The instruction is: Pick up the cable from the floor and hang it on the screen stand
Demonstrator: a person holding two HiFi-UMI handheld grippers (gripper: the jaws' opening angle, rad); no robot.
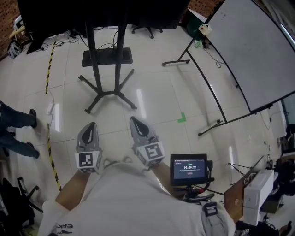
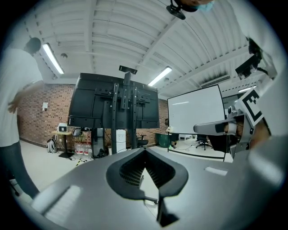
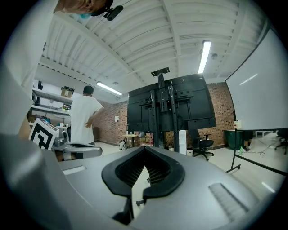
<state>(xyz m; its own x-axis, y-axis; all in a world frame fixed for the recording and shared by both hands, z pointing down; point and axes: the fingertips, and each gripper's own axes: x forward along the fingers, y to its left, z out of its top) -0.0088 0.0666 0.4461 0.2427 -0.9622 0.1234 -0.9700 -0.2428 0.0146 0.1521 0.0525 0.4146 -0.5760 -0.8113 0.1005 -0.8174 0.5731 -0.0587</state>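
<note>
The black screen stand (image 1: 107, 90) rises from its splayed feet at the far middle of the floor, and its dark screen (image 1: 92, 11) fills the top edge. A white power strip with a thin lead (image 1: 50, 109) lies on the tiles left of the stand. Black cables (image 1: 109, 46) trail behind its base. My left gripper (image 1: 91, 126) and right gripper (image 1: 136, 121) hang side by side in front of me, both shut and empty, pointing at the stand. The stand (image 2: 122, 112) shows ahead of the shut left gripper (image 2: 145, 153), and the same stand (image 3: 167, 108) ahead of the shut right gripper (image 3: 145, 151).
A whiteboard on a black frame (image 1: 251, 50) stands at the right, its foot (image 1: 211, 126) reaching toward me. A person's legs (image 1: 16, 122) are at the left by yellow-black floor tape (image 1: 50, 154). A small monitor on a tripod (image 1: 188, 169) is close at my right.
</note>
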